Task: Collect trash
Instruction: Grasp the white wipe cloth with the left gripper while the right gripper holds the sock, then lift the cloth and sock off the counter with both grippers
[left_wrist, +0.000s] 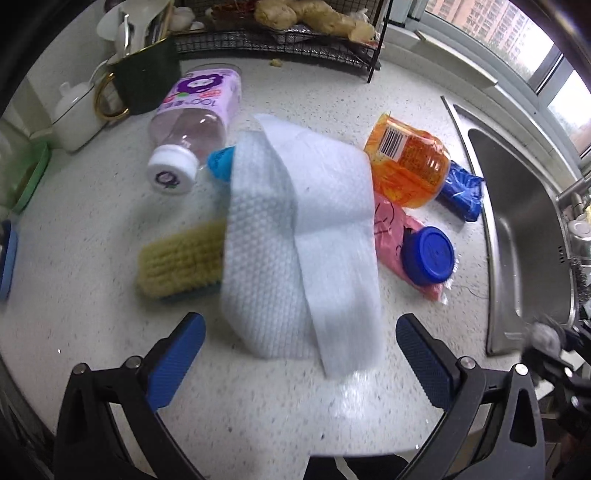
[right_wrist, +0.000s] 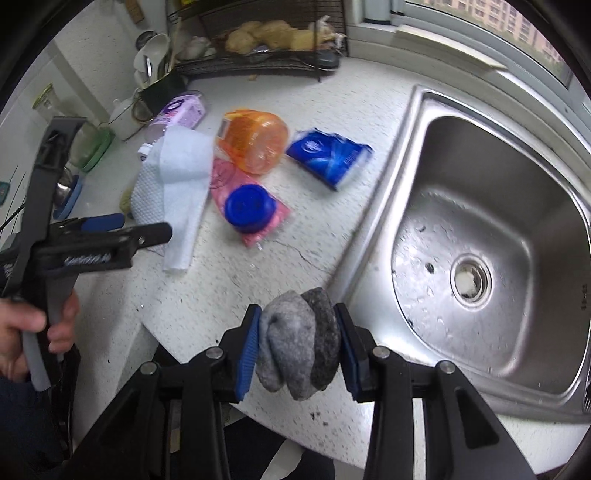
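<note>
- Two blue-padded fingers of the left gripper (left_wrist: 300, 354) stand wide apart in the left wrist view, released, with nothing pressed between them.
- Just ahead of them a white embossed paper towel (left_wrist: 295, 236) lies crumpled on the speckled white countertop (left_wrist: 92, 332), draped over the end of a yellow-bristled scrub brush (left_wrist: 181, 258).
- Behind the towel a clear plastic bottle with a purple label and white cap (left_wrist: 192, 125) lies on its side; to the towel's right sit an orange transparent plastic container (left_wrist: 410, 162), a pink plastic wrapper (left_wrist: 391, 236) with a round blue lid (left_wrist: 427, 255) on it, and a blue tissue packet (left_wrist: 461, 192).
- One stainless steel sink (left_wrist: 524, 229) fills the right edge.
- Two fingers of the right gripper (right_wrist: 299, 350) in the right wrist view are clenched on a balled grey sock bundle (right_wrist: 299, 350), held above the counter edge beside the sink (right_wrist: 480, 258).
- Left of it a hand (right_wrist: 33, 328) grips the left gripper's handle, hovering near the towel (right_wrist: 173, 184).
- Farther back lie the orange container (right_wrist: 255, 144), blue lid (right_wrist: 249, 208), pink wrapper (right_wrist: 221, 173) and tissue packet (right_wrist: 328, 155).
</note>
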